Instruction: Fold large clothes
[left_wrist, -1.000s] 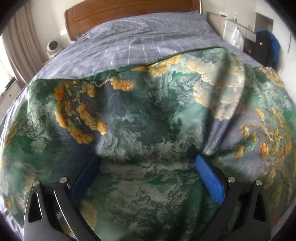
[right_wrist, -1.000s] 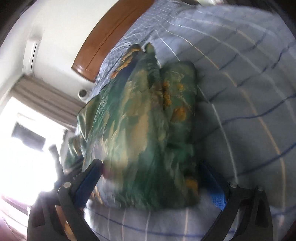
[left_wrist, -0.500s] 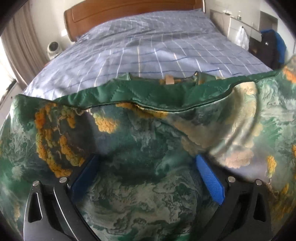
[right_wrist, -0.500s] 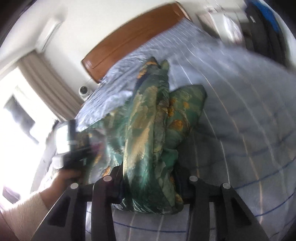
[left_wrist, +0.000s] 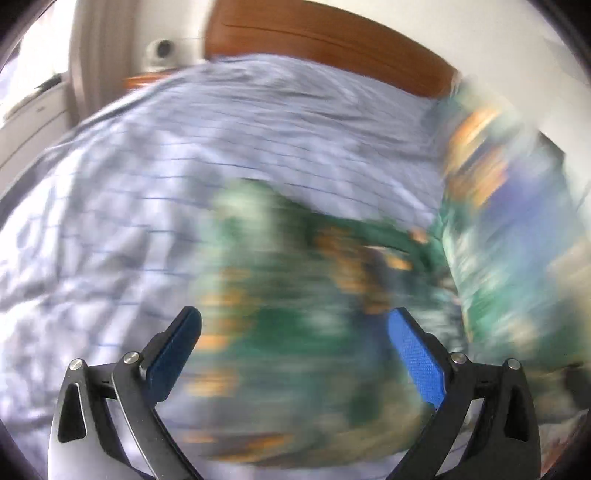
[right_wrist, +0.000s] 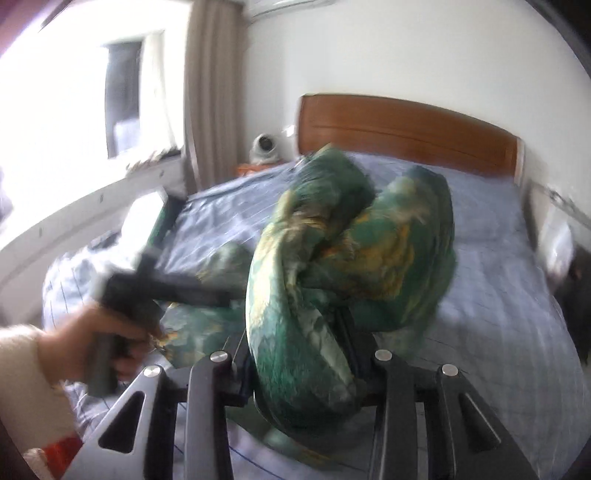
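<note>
Green garment (right_wrist: 310, 295) bunched over bed (right_wrist: 498, 295) | right gripper (right_wrist: 299, 373) jaws clamped on garment | left gripper (left_wrist: 295, 343) jaws apart, pressing nothing

One green garment (right_wrist: 332, 266), one bed (right_wrist: 491, 266), one headboard (right_wrist: 406, 129), two claws (right_wrist: 299, 373).

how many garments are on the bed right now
1. A green printed jacket bunched up mid-bed, clamped in the right gripper; the left gripper is open over it. The folds could hide another piece.
</note>
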